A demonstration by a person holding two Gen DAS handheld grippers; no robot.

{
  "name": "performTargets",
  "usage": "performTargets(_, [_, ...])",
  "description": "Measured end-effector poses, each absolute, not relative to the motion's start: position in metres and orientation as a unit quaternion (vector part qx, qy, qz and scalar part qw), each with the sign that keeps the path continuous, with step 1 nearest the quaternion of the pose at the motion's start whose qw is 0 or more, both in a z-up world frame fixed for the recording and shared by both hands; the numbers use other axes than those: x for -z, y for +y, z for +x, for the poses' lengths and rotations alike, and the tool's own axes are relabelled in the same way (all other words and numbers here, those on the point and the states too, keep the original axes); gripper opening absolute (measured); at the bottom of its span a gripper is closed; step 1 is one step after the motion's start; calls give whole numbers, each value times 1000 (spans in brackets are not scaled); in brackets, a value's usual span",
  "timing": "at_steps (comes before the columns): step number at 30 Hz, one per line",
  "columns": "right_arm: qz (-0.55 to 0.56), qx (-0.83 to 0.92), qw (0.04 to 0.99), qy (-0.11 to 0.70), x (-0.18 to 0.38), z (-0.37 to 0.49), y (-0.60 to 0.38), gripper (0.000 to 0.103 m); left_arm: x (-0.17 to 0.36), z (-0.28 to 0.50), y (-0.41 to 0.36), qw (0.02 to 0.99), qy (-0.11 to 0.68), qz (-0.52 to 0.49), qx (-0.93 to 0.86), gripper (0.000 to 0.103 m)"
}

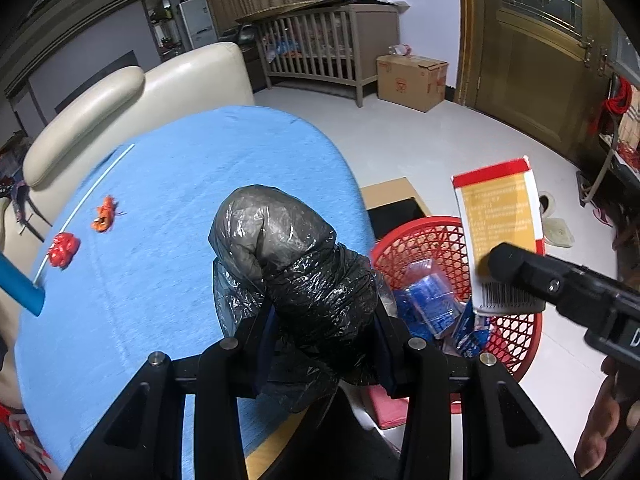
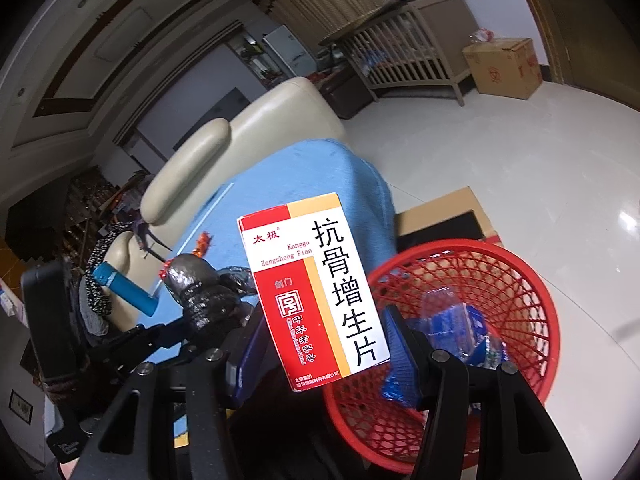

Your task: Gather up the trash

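Observation:
My left gripper (image 1: 324, 340) is shut on a crumpled black plastic bag (image 1: 296, 264), held above the edge of the blue-covered table (image 1: 180, 208). My right gripper (image 2: 324, 348) is shut on a red, yellow and white medicine box (image 2: 316, 292), held upright over the near rim of the red mesh basket (image 2: 500, 272). The box (image 1: 500, 220) and basket (image 1: 436, 244) also show in the left wrist view. Blue wrappers (image 1: 432, 304) lie in the basket. Two red-orange scraps (image 1: 63, 254) and a white straw (image 1: 86, 196) lie on the table.
A blue cylinder (image 1: 20, 288) sits at the table's left edge. A cream sofa (image 1: 120, 96) stands behind the table. A flat cardboard piece with a dark panel (image 1: 396, 204) lies on the floor by the basket. A crib (image 1: 320, 48) and a cardboard box (image 1: 412, 80) stand farther back.

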State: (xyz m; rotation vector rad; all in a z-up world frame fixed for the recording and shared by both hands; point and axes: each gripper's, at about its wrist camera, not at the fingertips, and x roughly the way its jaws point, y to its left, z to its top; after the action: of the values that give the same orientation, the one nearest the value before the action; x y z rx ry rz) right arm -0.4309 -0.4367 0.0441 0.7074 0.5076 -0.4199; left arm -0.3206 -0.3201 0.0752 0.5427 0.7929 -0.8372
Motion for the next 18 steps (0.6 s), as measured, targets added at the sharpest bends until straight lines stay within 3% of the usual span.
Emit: performTargets(18, [327,276,859,281,-40,-453,-456,59,-76,-320,-345,778,380,227,446,44])
